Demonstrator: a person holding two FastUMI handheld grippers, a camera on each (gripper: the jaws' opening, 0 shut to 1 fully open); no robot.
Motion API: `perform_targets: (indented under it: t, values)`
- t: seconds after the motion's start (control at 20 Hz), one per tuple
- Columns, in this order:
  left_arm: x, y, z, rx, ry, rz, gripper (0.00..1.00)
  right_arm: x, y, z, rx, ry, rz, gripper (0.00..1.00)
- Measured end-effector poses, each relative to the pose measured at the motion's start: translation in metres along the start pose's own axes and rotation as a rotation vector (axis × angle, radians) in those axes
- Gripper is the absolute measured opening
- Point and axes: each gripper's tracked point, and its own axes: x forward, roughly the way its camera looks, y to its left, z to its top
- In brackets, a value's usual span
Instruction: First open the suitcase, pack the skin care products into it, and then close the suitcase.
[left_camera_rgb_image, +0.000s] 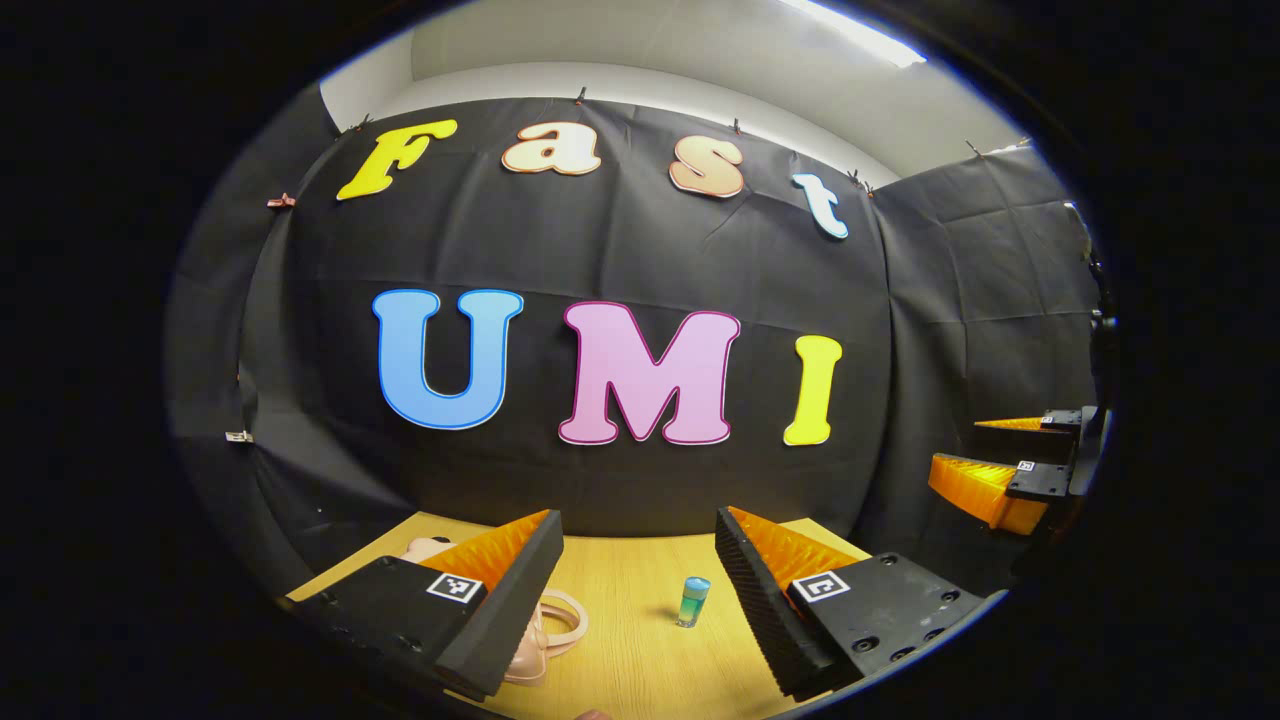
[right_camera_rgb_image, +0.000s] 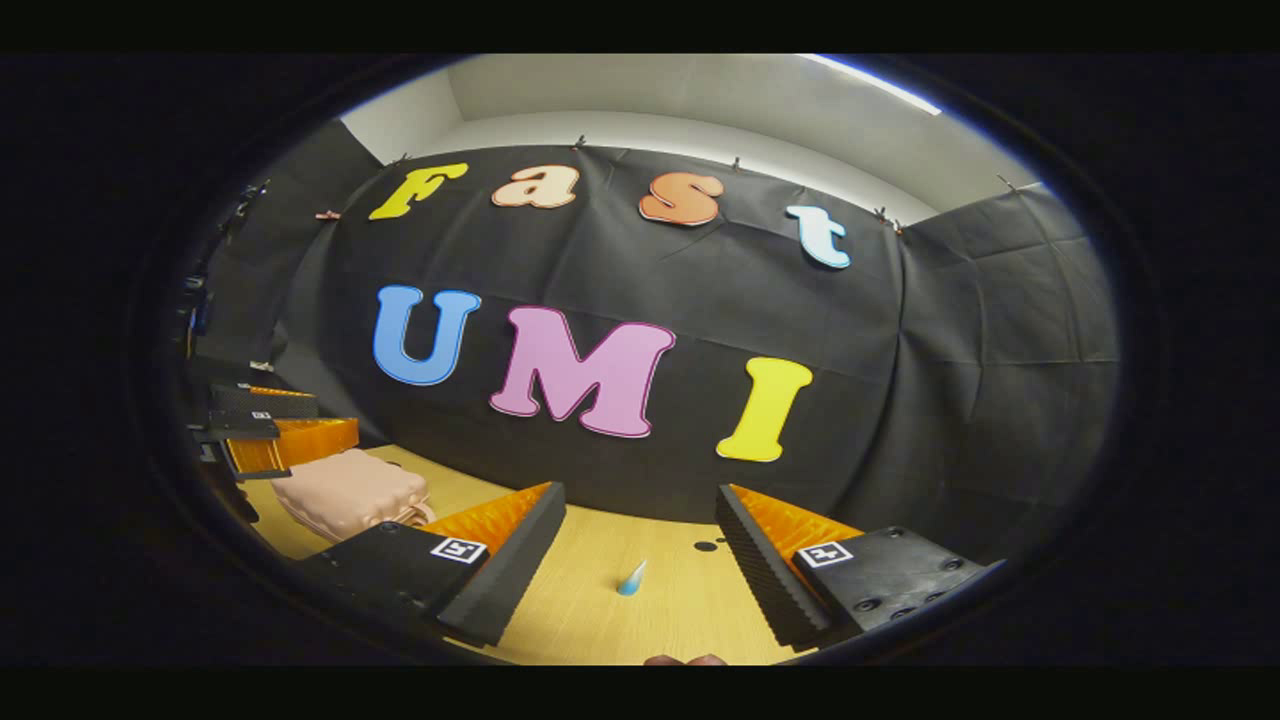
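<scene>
A small pink suitcase (right_camera_rgb_image: 345, 490) lies shut on the wooden table (right_camera_rgb_image: 580, 610), left of my right gripper (right_camera_rgb_image: 640, 492). In the left gripper view its handle end (left_camera_rgb_image: 548, 625) peeks out behind the left finger. A little bottle with a blue cap (left_camera_rgb_image: 692, 600) stands on the table ahead of my left gripper (left_camera_rgb_image: 638, 520), which hangs open and holds nothing. The same bottle (right_camera_rgb_image: 632, 578) appears between the right gripper's spread fingers, farther off on the table. The right gripper is open and holds nothing too. Each gripper also shows at the edge of the other's view.
Black cloth walls close the booth at the back and both sides. The table (left_camera_rgb_image: 620, 570) runs up to the back wall. A small dark spot (right_camera_rgb_image: 706, 546) marks the tabletop beyond the bottle. The right gripper (left_camera_rgb_image: 985, 460) hovers at the far right, the left gripper (right_camera_rgb_image: 300, 420) above the suitcase.
</scene>
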Motion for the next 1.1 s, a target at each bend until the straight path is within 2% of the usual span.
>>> perform_targets:
  t: [0.25, 0.35, 0.6, 0.75, 0.95, 1.1]
  values:
    - [0.001, 0.005, -0.016, -0.007, 0.034, -0.01, 0.96, 0.001, 0.005, 0.001, 0.007, 0.005, -0.003, 0.95]
    - [0.01, -0.001, -0.029, -0.009, 0.044, -0.065, 0.96, 0.001, 0.006, 0.0, 0.004, 0.004, -0.002, 0.95]
    - [0.053, 0.004, -0.102, 0.059, 0.204, -0.121, 0.96, 0.004, 0.012, -0.014, 0.005, 0.025, 0.033, 0.96]
    - [0.081, 0.023, -0.157, 0.107, 0.348, -0.067, 0.96, 0.006, 0.006, -0.024, -0.007, 0.024, 0.056, 0.96]
    - [0.11, 0.026, -0.205, 0.068, 0.528, -0.036, 0.96, 0.017, -0.02, -0.05, -0.026, 0.051, 0.057, 0.95]
    - [0.134, 0.039, -0.246, 0.067, 0.663, 0.025, 0.96, 0.029, -0.038, -0.076, -0.003, 0.113, 0.053, 0.96]
